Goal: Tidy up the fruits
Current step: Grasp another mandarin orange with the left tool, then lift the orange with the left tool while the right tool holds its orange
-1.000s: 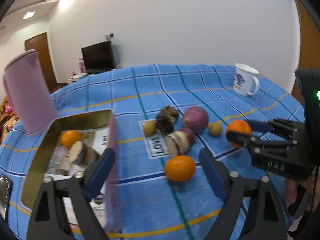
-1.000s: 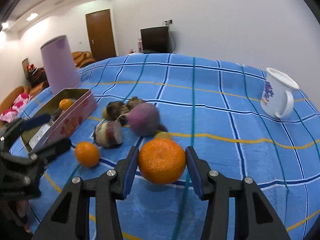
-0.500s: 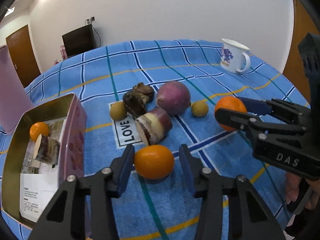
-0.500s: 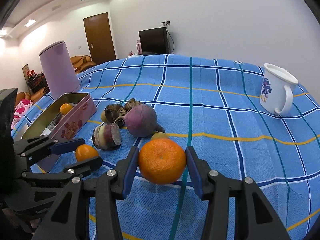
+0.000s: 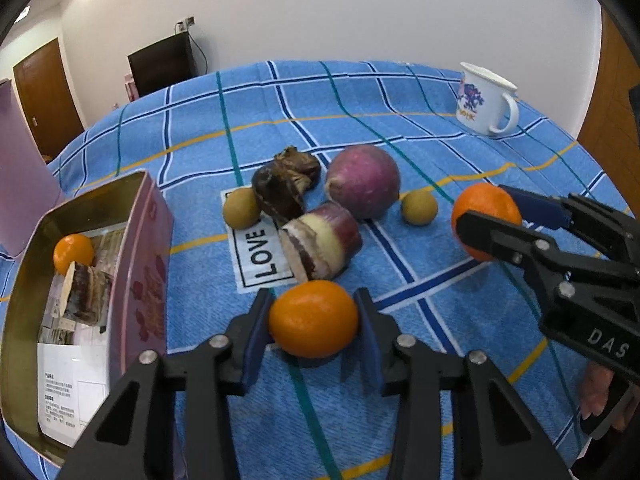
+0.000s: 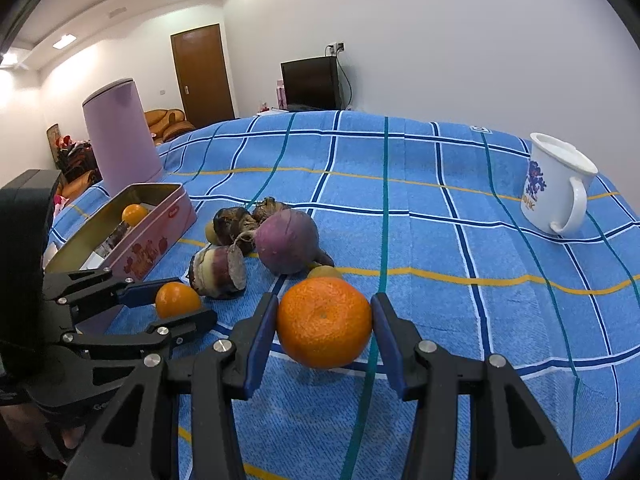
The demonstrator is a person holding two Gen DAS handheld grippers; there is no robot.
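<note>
Fruits lie loose on the blue cloth beside the pink tin (image 5: 140, 248). The left gripper (image 5: 314, 326) is closed on a small orange (image 5: 313, 322) near the tin's long side; the right gripper (image 6: 325, 330) is closed on a large orange (image 6: 324, 322) farther from it. Smooth round skins could slip from the narrow pads, and both grippers could collide heading tinward.

Domestic setting, prob. a living rm. Table covered w/ blue plaid cloth (image 6: 420, 208) stood near a white wall; a black TV (image 6: 310, 84) sat on a low unit w/ cable to a wall socket. Brown wooden door (image 6: 202, 74), orange-brown sofa (image 6: 166, 120) & recessed ceiling lights (image 6: 64, 41) were visible behind. White printed mug (image 6: 554, 184) and pink tin (image 6: 156, 236) rested on the cloth.
</note>
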